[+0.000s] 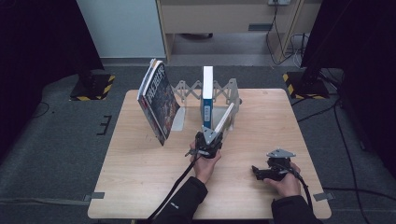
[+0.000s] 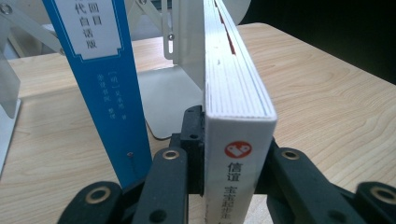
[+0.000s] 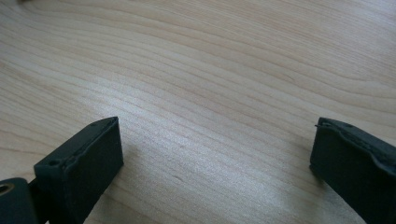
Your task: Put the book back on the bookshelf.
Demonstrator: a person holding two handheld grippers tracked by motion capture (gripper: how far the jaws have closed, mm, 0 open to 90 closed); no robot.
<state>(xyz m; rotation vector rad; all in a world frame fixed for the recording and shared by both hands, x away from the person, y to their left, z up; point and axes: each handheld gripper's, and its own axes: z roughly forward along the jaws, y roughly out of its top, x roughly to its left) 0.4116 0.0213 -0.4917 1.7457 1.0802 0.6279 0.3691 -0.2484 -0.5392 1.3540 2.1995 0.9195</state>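
While the wooden counter [image 1: 140,186] spreads wide under everything, the metal rack [image 1: 187,91] stands along its far middle, zigzag arms stretched between pale bookends. At the rack's left end a stack of magazines [image 1: 158,100] leans over, tilted hard to the left, dark cover facing us. Near the middle of the rack a blue book [image 1: 207,95] stands upright, white top edge showing from the high view, blue spine with white lettering in the left tool's view [image 2: 109,93]. Just right of it, the white book [image 1: 225,119] leans at a slant, its top tipped away to the right, its lower end toward the person. And there's the left tool [image 1: 208,140], clamped on that lower end: in its own view the black jaws press on both sides of the white book [image 2: 238,135], spine with a red mark and dark characters facing the camera, page edges running away up the frame. The blue book stands close beside it on the left, apart by a narrow gap. Over at the near right, the right tool [image 1: 258,171] rests low by the counter in the person's hand, well apart from the rack. Its view shows both jaws spread wide, bare wood grain [image 3: 210,93] between them, nothing held.
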